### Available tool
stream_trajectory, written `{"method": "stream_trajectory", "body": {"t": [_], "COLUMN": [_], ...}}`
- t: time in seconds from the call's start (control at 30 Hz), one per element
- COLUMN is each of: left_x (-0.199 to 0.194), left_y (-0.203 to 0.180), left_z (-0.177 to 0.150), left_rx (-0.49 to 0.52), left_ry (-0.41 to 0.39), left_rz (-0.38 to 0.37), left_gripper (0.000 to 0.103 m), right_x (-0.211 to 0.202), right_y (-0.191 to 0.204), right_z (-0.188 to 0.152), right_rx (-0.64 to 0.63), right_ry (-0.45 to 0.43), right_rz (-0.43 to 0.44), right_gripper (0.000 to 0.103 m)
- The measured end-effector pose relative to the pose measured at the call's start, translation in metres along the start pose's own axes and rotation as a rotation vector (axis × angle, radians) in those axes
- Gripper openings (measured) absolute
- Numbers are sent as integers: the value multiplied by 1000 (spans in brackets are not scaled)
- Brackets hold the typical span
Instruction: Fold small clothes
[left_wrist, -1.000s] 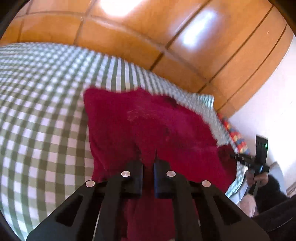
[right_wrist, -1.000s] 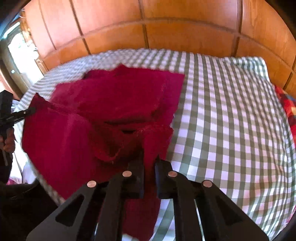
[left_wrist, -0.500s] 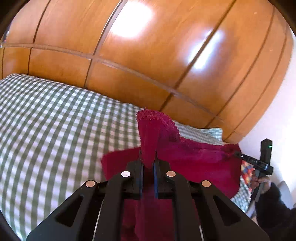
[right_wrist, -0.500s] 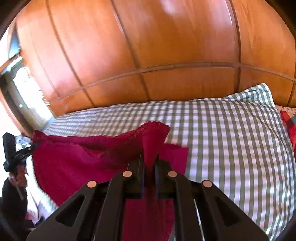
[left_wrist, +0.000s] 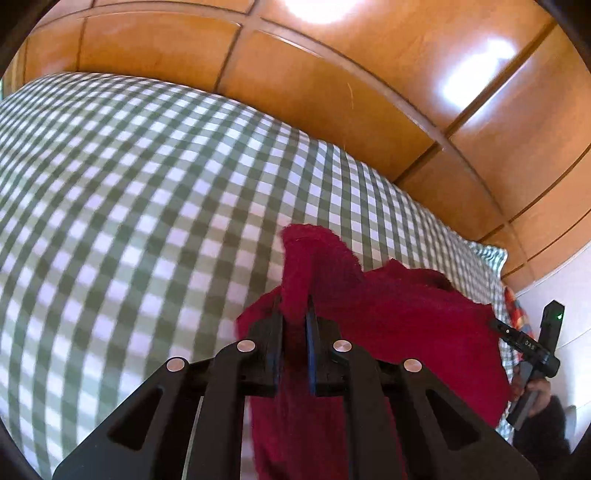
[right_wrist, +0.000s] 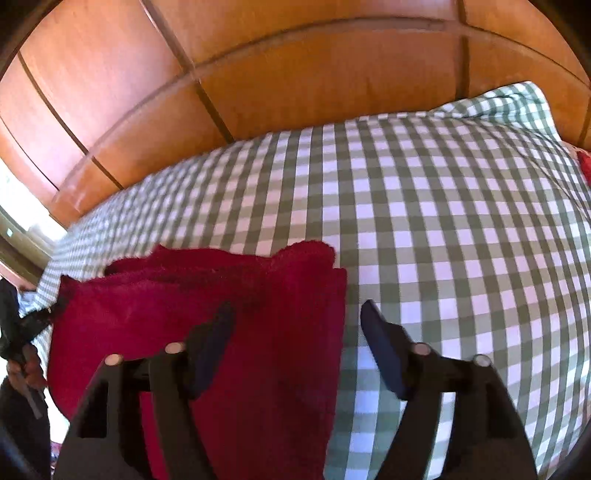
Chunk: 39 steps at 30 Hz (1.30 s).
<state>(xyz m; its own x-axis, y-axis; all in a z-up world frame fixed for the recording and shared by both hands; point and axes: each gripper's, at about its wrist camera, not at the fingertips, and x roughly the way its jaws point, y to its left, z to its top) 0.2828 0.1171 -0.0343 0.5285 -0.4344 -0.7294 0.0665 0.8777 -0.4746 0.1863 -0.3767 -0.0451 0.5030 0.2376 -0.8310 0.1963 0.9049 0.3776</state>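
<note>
A dark red fleecy cloth (left_wrist: 388, 332) lies folded over on the green-and-white checked bed (left_wrist: 129, 221). My left gripper (left_wrist: 295, 325) is shut on a corner of the cloth, which sticks up between its fingers. In the right wrist view the cloth (right_wrist: 229, 314) lies doubled on the bed (right_wrist: 461, 240), its folded edge toward the middle. My right gripper (right_wrist: 295, 317) is open, its jaws wide apart above the cloth's right edge, holding nothing. The right gripper also shows in the left wrist view (left_wrist: 532, 350) at the cloth's far corner.
A glossy wooden panelled headboard (left_wrist: 332, 74) rises behind the bed. A patterned red pillow (left_wrist: 515, 314) peeks out at the bed's right end. A bright window (right_wrist: 14, 206) is at the left in the right wrist view.
Both grippers carried the raised cloth edge forward and down onto the bed, folding it over. My right gripper has opened and let go; my left stays shut on its corner.
</note>
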Motion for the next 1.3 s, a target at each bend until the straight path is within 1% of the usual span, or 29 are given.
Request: {"method": "stream_trajectory", "body": {"t": [0.07, 0.1, 0.17, 0.23, 0.3, 0.33, 0.37, 0.5, 0.57, 0.63, 0.67, 0.7, 0.73, 0.77, 0.8, 0.83, 0.87, 0.9, 0.93, 0.97, 1.0, 1.03, 1.07, 1.1, 1.13, 1.23, 1.3], "left_x": [-26, -36, -62, -82, -97, -102, -106, -98, -91, -85, -87, -86, -86, -86, -85, -85, -84, -83, -82, -79, -74, -71, -69, -71, -78, -105, -111], "left_y": [3, 2, 1, -2, -3, -5, -7, -8, -12, -14, -13, -12, -12, -12, -12, -13, -15, -16, -18, -20, -22, -24, -25, -24, -23, -18, -10], "left_z": [-14, -22, -48, -81, -110, -128, -142, -168, -171, -170, -170, -167, -166, -166, -165, -165, -164, -164, -163, -162, -162, -162, -161, -160, -157, -149, -149], "left_rx": [30, 50, 112, 191, 245, 272, 303, 334, 358, 371, 368, 365, 368, 372, 375, 378, 381, 386, 394, 402, 411, 417, 418, 417, 413, 399, 389], "left_ry": [-36, -46, -65, -51, -32, -14, 1, 19, 19, -2, -6, -12, -16, -23, -27, -34, -34, -38, -49, -46, -27, -14, -6, -3, -12, -53, -51], "left_rz": [-11, -6, -5, -1, -40, -48, -40, -35, -39, -14, -14, -19, -23, -29, -29, -21, -23, -27, -24, -28, -44, -47, -51, -72, -99, -176, -194], "left_gripper": [8, 8, 8, 8, 8, 8, 8, 8, 8, 8, 8, 11, 29, 42, 57, 58, 58, 58, 58, 58, 44, 23, 18, 9, 8, 8, 7], "right_x": [-16, -26, -42, -58, -69, -75, -78, -85, -83, -82, -81, -80, -78, -76, -74, -71, -69, -68, -66, -66, -66, -66, -68, -72, -78, -94, -91], "right_y": [0, 1, 0, 1, 3, 4, 5, 9, 10, 11, 12, 12, 13, 15, 16, 19, 22, 22, 23, 24, 25, 26, 28, 29, 32, 30, 26], "right_z": [-6, -14, -32, -59, -82, -96, -104, -136, -140, -143, -143, -143, -142, -142, -141, -141, -141, -140, -139, -139, -139, -139, -139, -139, -138, -134, -135], "right_rx": [-7, -13, -14, -20, -33, -36, -36, -29, -22, -20, -20, -18, -17, -23, -31, -44, -57, -64, -73, -78, -82, -87, -92, -100, -109, -106, -93], "right_ry": [-23, -36, -38, -36, -30, -23, -18, 18, 25, 23, 22, 22, 24, 26, 30, 35, 39, 43, 48, 49, 50, 51, 48, 42, 27, -16, -12], "right_rz": [8, 10, 25, 48, 62, 73, 81, 87, 79, 73, 69, 69, 68, 64, 61, 49, 35, 30, 22, 18, 15, 12, 10, 9, 13, 37, 50], "right_gripper": [74, 79, 81, 81, 81, 80, 80, 71, 66, 62, 61, 59, 56, 54, 48, 44, 42, 36, 30, 29, 24, 20, 18, 14, 12, 11, 11]}}
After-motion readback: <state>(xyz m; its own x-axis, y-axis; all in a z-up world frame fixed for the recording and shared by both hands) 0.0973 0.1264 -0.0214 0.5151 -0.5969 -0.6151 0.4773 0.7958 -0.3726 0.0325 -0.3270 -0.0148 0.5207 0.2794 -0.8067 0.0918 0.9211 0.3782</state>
